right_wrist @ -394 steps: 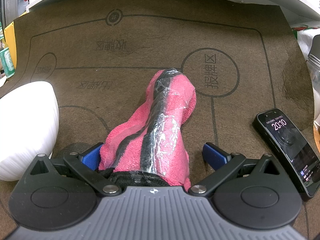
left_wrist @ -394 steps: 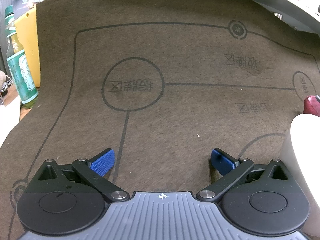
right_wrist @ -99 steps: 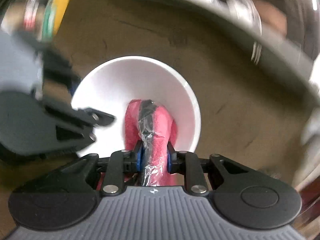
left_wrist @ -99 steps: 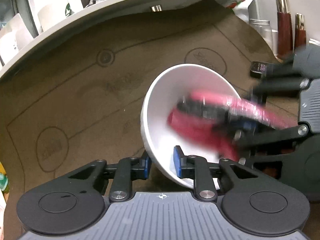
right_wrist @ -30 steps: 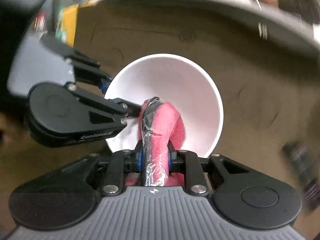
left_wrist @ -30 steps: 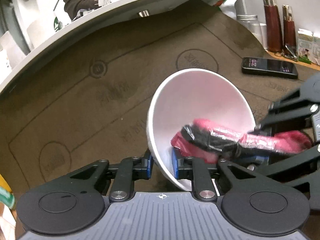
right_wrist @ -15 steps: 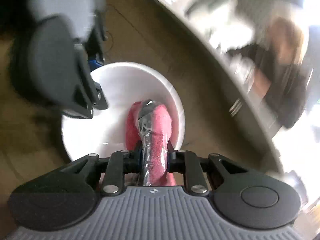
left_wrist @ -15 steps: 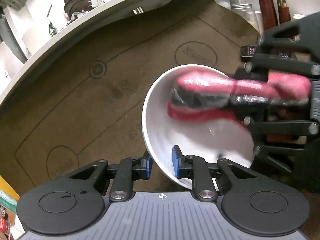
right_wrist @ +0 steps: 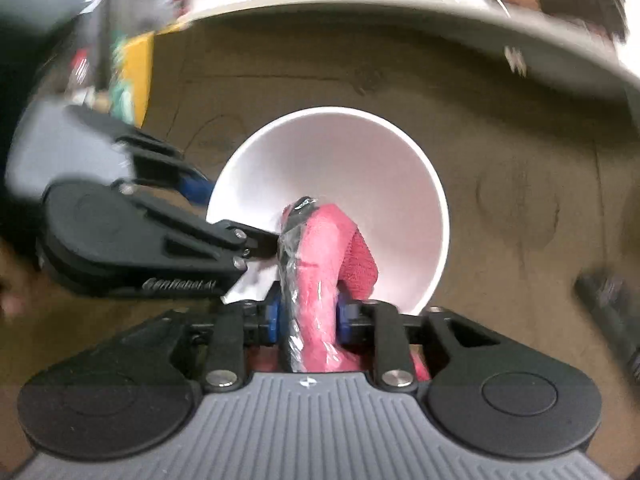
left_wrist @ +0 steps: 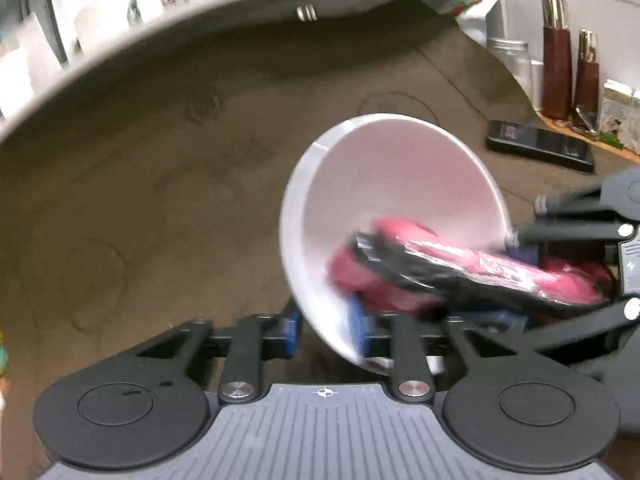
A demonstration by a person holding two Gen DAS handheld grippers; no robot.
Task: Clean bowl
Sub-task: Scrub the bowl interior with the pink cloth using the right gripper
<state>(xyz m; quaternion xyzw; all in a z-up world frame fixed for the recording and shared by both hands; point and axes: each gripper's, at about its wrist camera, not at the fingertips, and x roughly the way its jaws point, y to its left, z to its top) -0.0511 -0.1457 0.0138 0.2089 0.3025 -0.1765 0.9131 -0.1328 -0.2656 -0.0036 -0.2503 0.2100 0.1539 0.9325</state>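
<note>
- Bowl (left_wrist: 400,184), white, tilted on its side over the brown mat (left_wrist: 160,200), mouth facing the right gripper (right_wrist: 307,316); same bowl in the right wrist view (right_wrist: 332,168).
- Left gripper (left_wrist: 324,330) pinches the bowl's lower rim, one blue pad outside the wall, one inside; jaws have just been opening a little, rim between them.
- Right gripper's pads sit against a pink cloth (right_wrist: 320,280) wrapped in clear film with a black strip; jaws have just been opening, cloth between them, and the frames do not settle whether the pads press it.
- Cloth tip reaches into the bowl, low against the inner wall (left_wrist: 384,268).
- Phone (left_wrist: 540,146) lies flat on the mat, beyond the bowl, apart from it.
- Frames blurred.
</note>
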